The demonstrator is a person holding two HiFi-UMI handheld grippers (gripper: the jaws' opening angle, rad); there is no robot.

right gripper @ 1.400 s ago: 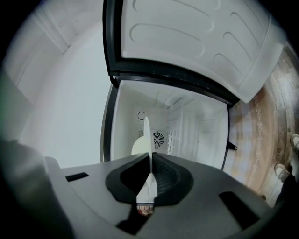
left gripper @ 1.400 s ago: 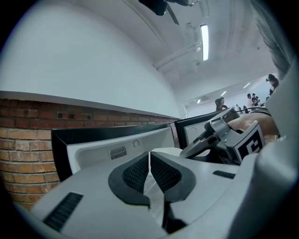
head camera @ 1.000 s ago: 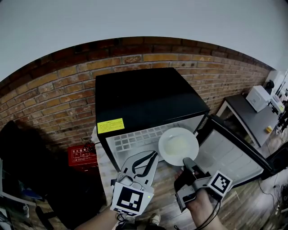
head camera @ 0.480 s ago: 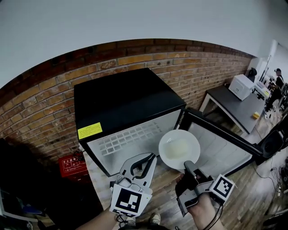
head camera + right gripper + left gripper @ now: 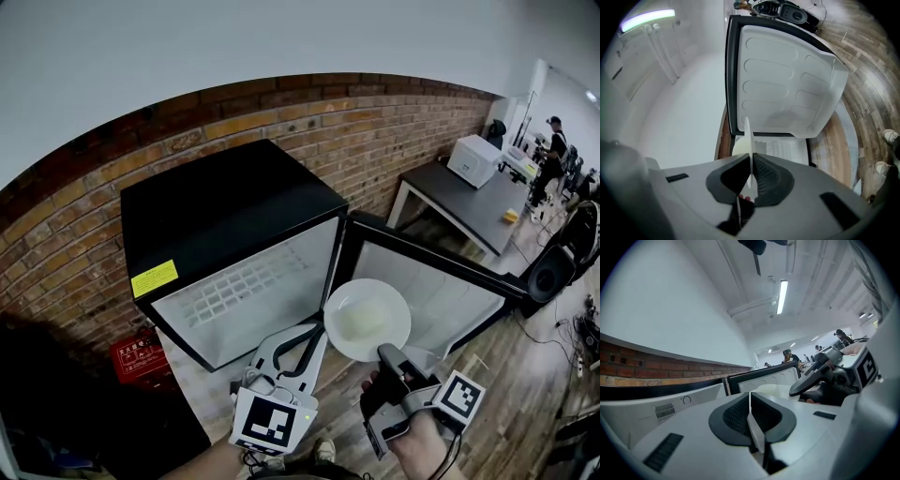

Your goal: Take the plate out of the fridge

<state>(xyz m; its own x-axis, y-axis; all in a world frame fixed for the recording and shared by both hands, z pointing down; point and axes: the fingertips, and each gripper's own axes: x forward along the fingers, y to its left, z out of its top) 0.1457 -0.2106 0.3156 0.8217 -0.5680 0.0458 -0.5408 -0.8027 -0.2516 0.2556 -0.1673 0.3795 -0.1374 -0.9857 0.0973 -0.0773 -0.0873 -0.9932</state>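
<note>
— Where does the left gripper (image 5: 314, 330) sit?
— Low in the head view, near 6 o'clock, pointing toward 1 o'clock. Its jaws are pressed together, and a bare forearm (image 5: 208, 461) trails away toward 7.
— And the right gripper (image 5: 384, 354)?
— Just beside it at 3 o'clock, aimed toward 11. Its jaws pinch the rim of the plate (image 5: 367, 319), holding it up. The hand (image 5: 419, 439) grips the handle from 5 o'clock.

The round white plate (image 5: 367, 320) hangs roughly level in the air, outside the black mini fridge (image 5: 220, 211) and just in front of its open door (image 5: 441, 286). The right gripper (image 5: 382, 352) pinches its near rim.
</note>
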